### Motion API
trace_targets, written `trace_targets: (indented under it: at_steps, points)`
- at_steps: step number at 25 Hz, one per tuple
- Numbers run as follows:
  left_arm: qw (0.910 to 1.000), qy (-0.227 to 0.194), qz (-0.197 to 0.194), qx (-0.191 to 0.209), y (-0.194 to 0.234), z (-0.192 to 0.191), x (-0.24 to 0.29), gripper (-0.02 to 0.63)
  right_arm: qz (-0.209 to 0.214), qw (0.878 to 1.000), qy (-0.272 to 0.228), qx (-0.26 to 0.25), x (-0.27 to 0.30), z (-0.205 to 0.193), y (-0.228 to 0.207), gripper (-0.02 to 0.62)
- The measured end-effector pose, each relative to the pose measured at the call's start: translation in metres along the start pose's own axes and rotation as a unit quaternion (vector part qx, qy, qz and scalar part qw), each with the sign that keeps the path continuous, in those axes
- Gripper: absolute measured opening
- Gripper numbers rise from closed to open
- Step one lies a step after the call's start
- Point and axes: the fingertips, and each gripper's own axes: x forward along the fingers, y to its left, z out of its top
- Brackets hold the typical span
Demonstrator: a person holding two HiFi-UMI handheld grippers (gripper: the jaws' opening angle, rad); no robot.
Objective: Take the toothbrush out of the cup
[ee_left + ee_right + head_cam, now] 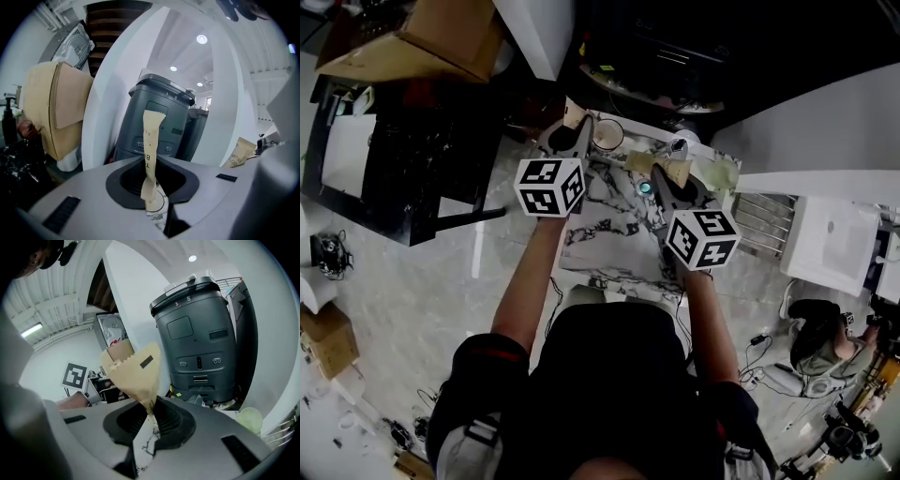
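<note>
Two grips: your left gripper (151,194) is clamped on the paper-wrapped toothbrush (152,136); your right gripper (150,411) pinches a wider packet (136,371).
Toothbrush: upright, at the rim of the cup (607,136); lower end unclear.
Nearer hand: left, just beside the cup.
Likely move: straight up along that axis.

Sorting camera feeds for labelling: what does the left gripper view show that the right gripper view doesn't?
Only the left gripper view: a dark pump bottle at the far left, and printed letters on the held packet. Only the right gripper view: a square marker at left and a pale green round object at lower right. Shared: jaws shut on a kraft paper packet, a narrow packet in the left view and a wide packet in the right, with a dark grey machine behind.
</note>
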Motion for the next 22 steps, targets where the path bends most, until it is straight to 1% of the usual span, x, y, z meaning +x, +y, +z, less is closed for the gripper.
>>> trace_targets:
  at_steps: [5, 10, 14, 18, 22]
  points:
    - [0.9999, -0.013, -0.002, 0.006, -0.009, 0.017, -0.019, 0.061, 0.004, 1.0, -0.007, -0.011, -0.002, 0.01, 0.007, 0.064]
    - [0.9998, -0.014, -0.006, 0.013, -0.018, 0.024, -0.036, 0.06, 0.009, 1.0, -0.021, -0.02, -0.005, 0.024, 0.015, 0.064]
    - [0.9997, -0.024, -0.008, 0.007, -0.024, 0.034, -0.053, 0.06, 0.011, 0.999, -0.028, -0.029, -0.01, 0.035, 0.024, 0.064]
    - [0.9994, -0.026, -0.02, 0.006, -0.035, 0.04, -0.066, 0.06, 0.015, 0.998, -0.035, -0.04, -0.014, 0.046, 0.032, 0.064]
    - [0.9991, -0.033, -0.026, 0.002, -0.041, 0.04, -0.083, 0.059, 0.018, 0.998, -0.04, -0.051, -0.017, 0.049, 0.043, 0.064]
